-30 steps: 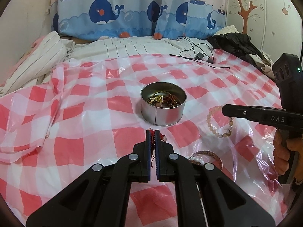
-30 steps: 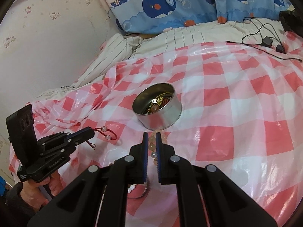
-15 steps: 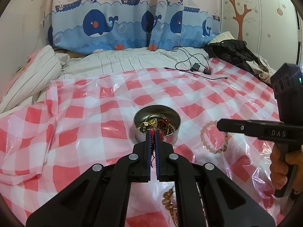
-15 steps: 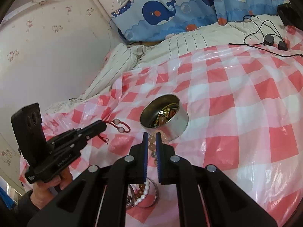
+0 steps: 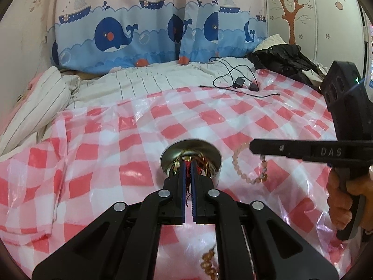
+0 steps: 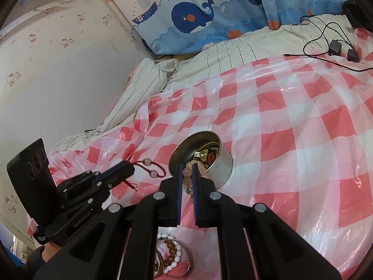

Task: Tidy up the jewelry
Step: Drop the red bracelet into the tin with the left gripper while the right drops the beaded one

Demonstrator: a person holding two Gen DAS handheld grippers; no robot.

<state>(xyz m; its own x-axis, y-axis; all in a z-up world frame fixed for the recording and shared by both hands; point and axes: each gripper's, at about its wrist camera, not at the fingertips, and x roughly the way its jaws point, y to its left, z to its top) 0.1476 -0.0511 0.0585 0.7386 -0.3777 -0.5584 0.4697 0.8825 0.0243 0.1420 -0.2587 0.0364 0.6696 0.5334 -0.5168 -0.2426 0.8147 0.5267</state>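
Observation:
A round metal tin [image 5: 191, 149] [image 6: 222, 163] with several gold and red jewelry pieces inside stands on the red-and-white checked plastic sheet. My left gripper [image 5: 188, 163] is shut on a red cord bracelet [image 6: 151, 165] with clear beads, which hangs just in front of the tin's rim. My right gripper [image 6: 186, 170] is shut on a pink bead bracelet [image 5: 250, 175] [image 6: 194, 169], which dangles to the right of the tin in the left wrist view. In the right wrist view the left gripper [image 6: 127, 170] is at lower left.
More bead bracelets [image 6: 172, 259], brown and white, lie on the sheet below the grippers. A black cable with adapters [image 5: 240, 84] lies at the far side. A striped quilt [image 5: 35, 107] is bunched at the left, dark clothing [image 5: 284, 60] at far right.
Both grippers have risen and moved toward the tin with their bracelets lifted off the sheet. The tin now sits right behind each gripper's tips.

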